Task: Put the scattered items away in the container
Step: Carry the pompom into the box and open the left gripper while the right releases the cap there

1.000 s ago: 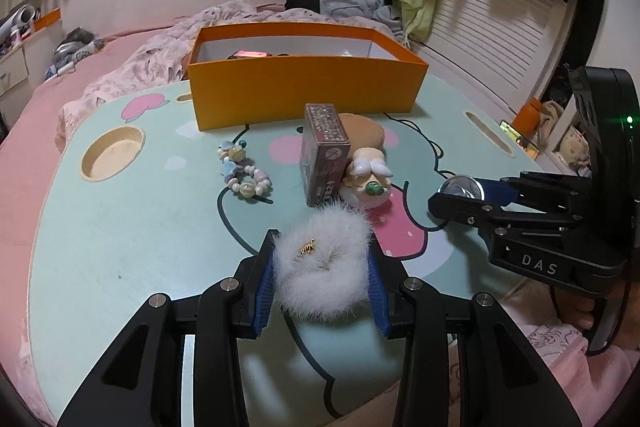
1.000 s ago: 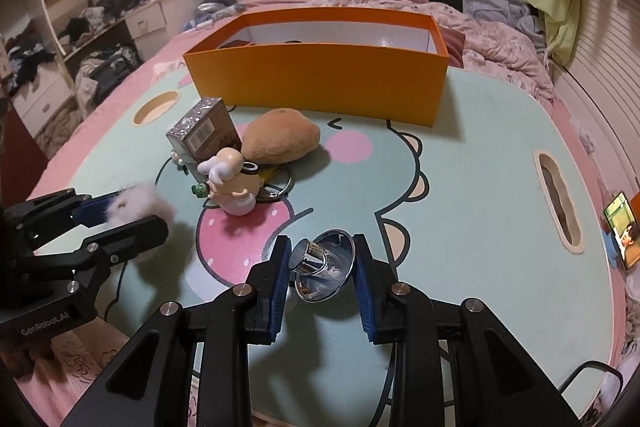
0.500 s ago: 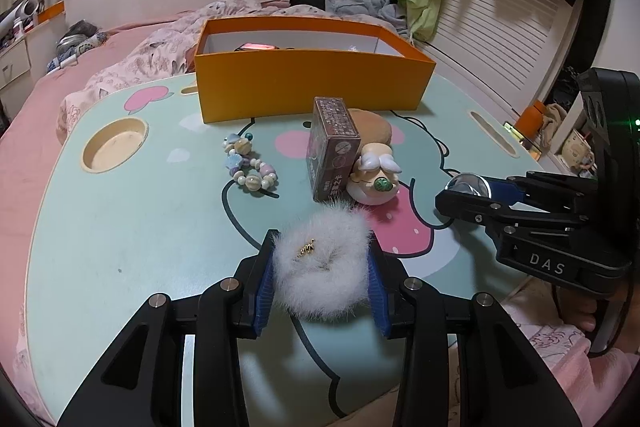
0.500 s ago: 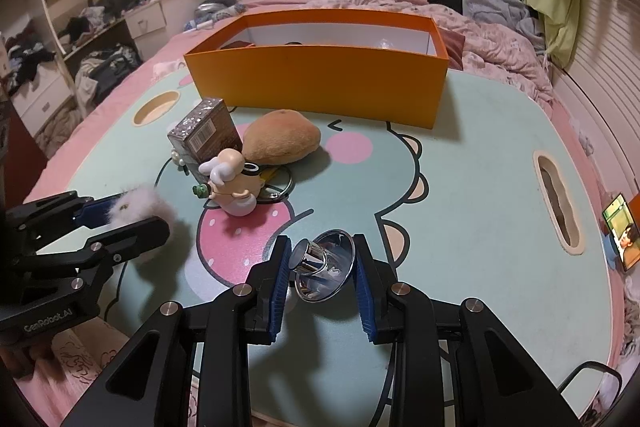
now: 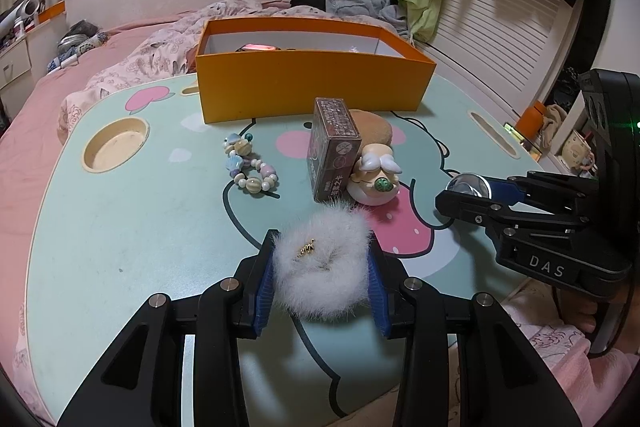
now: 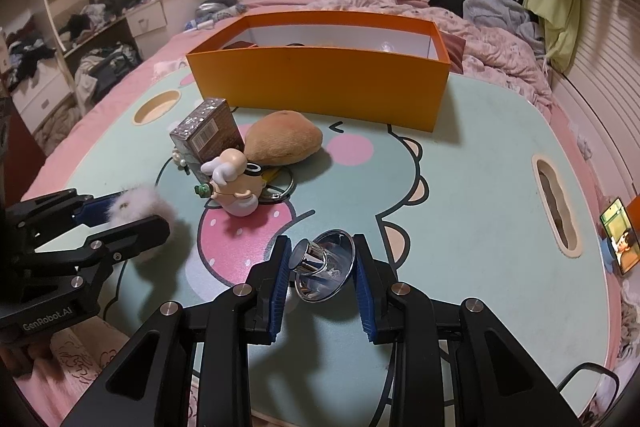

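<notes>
Each black plastic two-finger left gripper [image 5: 322,283] and right gripper [image 6: 320,267] is built from cut-out linkage arms joined by silver round screws behind ribbed blue finger pads [image 5: 265,287], with white "DAS" and "GenRobot.AI" lettering printed on the housings and a green light set behind the right one.

Left gripper [image 5: 322,275], right gripper [image 6: 322,267]; jaws clamped

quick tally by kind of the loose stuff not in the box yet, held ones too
fluffy scrunchie: 1
metal funnel cup: 1
bead bracelet: 1
small carton: 1
figurine: 1
tan plush: 1
key ring: 1
Total: 7
</notes>
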A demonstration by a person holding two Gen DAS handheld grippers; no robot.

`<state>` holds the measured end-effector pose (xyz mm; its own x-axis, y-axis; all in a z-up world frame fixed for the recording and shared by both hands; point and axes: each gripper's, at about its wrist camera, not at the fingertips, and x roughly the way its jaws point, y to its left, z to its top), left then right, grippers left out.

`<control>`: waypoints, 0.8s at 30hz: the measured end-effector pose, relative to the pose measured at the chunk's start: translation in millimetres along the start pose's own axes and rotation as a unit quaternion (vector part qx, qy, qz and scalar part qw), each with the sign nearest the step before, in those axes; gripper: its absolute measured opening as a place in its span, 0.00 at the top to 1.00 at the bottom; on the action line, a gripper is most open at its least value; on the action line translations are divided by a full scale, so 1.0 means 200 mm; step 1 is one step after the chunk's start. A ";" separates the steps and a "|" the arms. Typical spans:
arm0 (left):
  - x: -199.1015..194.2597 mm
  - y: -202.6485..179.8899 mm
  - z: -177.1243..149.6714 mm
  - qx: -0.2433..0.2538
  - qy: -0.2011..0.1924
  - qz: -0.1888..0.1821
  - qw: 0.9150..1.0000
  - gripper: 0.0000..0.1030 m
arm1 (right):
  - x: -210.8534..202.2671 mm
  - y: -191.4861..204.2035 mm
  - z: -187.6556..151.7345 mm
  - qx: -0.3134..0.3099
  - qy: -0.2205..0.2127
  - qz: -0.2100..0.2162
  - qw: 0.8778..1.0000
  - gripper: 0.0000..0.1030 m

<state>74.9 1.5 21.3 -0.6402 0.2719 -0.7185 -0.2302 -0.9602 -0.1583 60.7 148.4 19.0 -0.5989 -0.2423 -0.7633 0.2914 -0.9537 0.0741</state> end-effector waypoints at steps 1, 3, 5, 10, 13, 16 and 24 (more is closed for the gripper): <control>0.00 0.00 0.00 0.000 0.000 0.000 1.000 0.60 | 0.00 0.00 0.00 0.000 0.000 0.000 1.000 0.72; 0.00 0.00 0.00 0.001 -0.001 0.000 1.000 0.60 | 0.00 0.00 0.00 0.000 -0.001 -0.001 1.000 0.72; 0.00 -0.01 0.00 0.003 0.000 -0.001 1.000 0.60 | 0.00 0.00 0.00 -0.001 -0.001 -0.002 1.000 0.72; 0.02 0.00 0.01 0.001 0.009 -0.006 1.000 0.60 | 0.01 0.00 0.00 -0.004 0.002 -0.002 1.000 0.72; 0.03 0.00 0.01 0.002 0.013 -0.006 1.000 0.60 | 0.01 0.00 0.00 -0.004 0.003 -0.003 1.000 0.72; 0.02 0.00 0.02 0.002 0.010 -0.008 1.000 0.60 | 0.02 0.00 0.01 -0.005 0.004 -0.004 1.000 0.72; 0.02 0.01 0.05 0.002 0.012 -0.011 1.000 0.60 | 0.04 0.01 0.02 -0.010 0.008 -0.012 1.000 0.72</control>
<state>64.3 2.1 25.1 -0.6177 0.2918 -0.7302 -0.2467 -0.9536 -0.1725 54.2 143.9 15.9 -0.5939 -0.2173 -0.7746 0.2921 -0.9554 0.0439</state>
